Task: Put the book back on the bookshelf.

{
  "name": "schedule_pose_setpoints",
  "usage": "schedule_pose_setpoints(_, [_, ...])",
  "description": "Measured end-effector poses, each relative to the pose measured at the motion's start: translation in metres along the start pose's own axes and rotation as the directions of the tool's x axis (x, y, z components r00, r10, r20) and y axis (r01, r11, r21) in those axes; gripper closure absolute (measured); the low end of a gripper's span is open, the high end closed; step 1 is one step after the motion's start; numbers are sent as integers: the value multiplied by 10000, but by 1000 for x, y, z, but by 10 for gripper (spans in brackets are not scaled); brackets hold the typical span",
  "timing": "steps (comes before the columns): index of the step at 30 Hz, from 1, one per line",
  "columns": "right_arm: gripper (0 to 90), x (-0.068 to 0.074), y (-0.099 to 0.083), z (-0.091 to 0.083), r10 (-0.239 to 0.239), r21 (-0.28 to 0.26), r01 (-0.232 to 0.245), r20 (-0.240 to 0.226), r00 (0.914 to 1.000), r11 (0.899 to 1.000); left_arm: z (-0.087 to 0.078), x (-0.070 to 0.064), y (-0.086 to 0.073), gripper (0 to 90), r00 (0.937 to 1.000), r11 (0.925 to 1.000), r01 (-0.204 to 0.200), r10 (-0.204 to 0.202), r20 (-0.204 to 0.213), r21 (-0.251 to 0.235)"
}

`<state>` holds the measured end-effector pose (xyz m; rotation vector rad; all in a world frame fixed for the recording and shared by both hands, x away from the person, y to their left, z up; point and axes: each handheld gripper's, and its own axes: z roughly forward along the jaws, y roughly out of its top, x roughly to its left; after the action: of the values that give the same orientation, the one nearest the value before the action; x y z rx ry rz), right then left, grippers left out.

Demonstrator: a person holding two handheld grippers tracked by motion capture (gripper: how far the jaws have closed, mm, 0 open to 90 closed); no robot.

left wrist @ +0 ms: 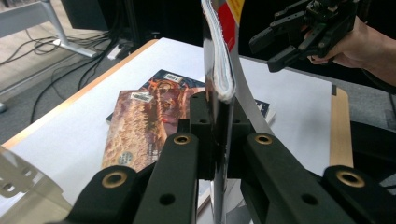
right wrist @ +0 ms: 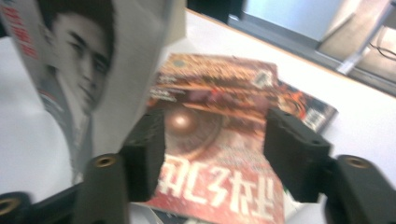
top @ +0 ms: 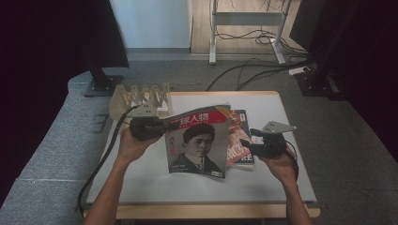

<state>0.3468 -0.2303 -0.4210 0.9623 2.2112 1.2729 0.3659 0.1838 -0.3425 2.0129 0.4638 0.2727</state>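
A magazine (top: pixel 197 143) with a portrait cover and a red title band hangs upright above the table, seen edge-on in the left gripper view (left wrist: pixel 219 70) and at the left of the right gripper view (right wrist: pixel 79 70). My left gripper (top: pixel 166 126) is shut on its upper left corner (left wrist: pixel 217 135). My right gripper (top: pixel 246 143) hovers open just right of the hanging magazine, its jaws (right wrist: pixel 212 149) wide apart over a reddish-brown magazine (right wrist: pixel 219 140) lying flat on the table. That flat magazine (top: pixel 237 150) rests on a darker one (left wrist: pixel 163 79).
The white tabletop (top: pixel 281 112) has a wooden rim (top: pixel 216 211). A pale folding rack (top: pixel 141 98) stands at the back left corner. Beyond the table are desk legs and cables (top: pixel 263 42) on the floor. Dark monitor stands (top: pixel 101 84) flank the table.
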Motion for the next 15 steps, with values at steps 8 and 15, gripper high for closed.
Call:
schedule_pose_setpoints(8, [127,-12,-25,-1,528,371,-556,714,9960,9978,-1,1,-1,864,9997,9998,192,-192,157,-43])
schedule_pose_setpoints(15, [0,-22,-49,-1,968,825,-1103,1534,9834,9905,-1,1,-2,864,9998,9997,186,-184,103,-156])
